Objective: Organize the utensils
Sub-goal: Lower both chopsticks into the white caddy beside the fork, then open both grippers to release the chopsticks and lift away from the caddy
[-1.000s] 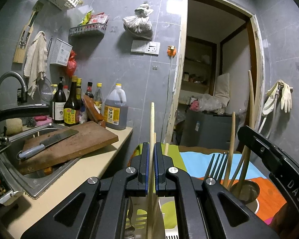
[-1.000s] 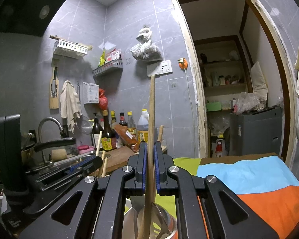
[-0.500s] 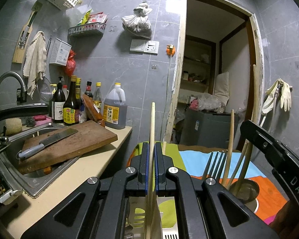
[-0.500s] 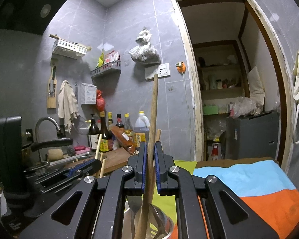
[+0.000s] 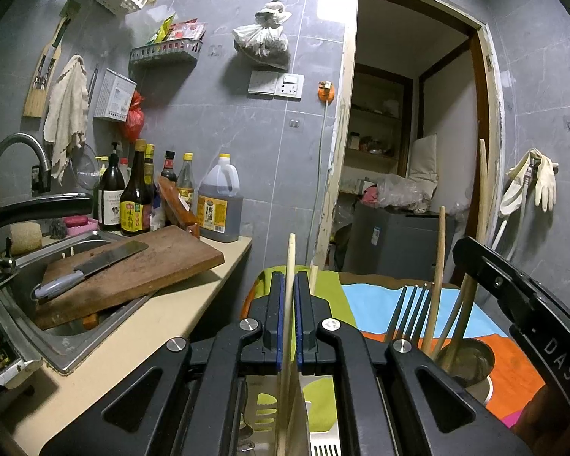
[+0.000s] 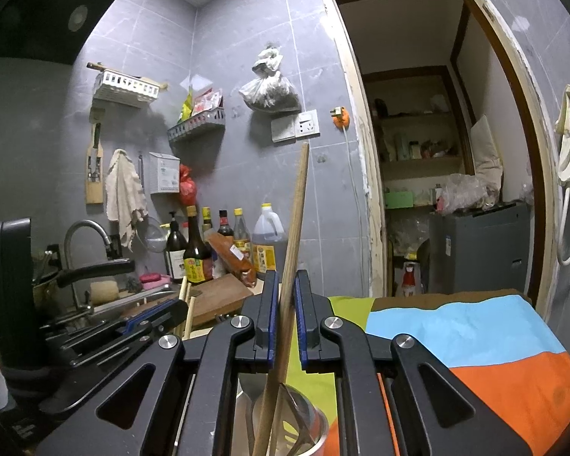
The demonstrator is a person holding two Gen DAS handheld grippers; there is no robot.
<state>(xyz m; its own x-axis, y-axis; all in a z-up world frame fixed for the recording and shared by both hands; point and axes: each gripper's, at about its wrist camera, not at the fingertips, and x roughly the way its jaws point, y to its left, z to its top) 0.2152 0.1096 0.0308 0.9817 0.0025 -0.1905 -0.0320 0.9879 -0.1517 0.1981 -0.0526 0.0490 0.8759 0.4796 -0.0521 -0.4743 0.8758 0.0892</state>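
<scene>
My left gripper point(image 5: 289, 285) is shut on a pale wooden chopstick point(image 5: 290, 254) that stands upright between its blue pads; a slotted metal spatula point(image 5: 264, 406) lies below it. My right gripper point(image 6: 285, 288) holds a long brown wooden handle point(image 6: 298, 205) that leans slightly right, its lower end inside a steel utensil cup point(image 6: 307, 418). Its pads stand a little apart around the handle. In the left wrist view the steel cup point(image 5: 469, 361) holds a black fork point(image 5: 408, 311) and several wooden sticks, with my right gripper's body point(image 5: 520, 304) over it.
A beige counter point(image 5: 140, 334) runs on the left, with a sink point(image 5: 30, 326), a wooden cutting board point(image 5: 133, 266) bearing a cleaver point(image 5: 91, 266), and several sauce bottles point(image 5: 133, 197). A bright patchwork cloth point(image 6: 475, 345) covers the table. A doorway point(image 6: 429, 152) opens behind.
Both views have dropped slightly. The brown handle in my right gripper has tilted further right and its lower end sits deeper in the steel cup, and the pads look slightly wider apart.
</scene>
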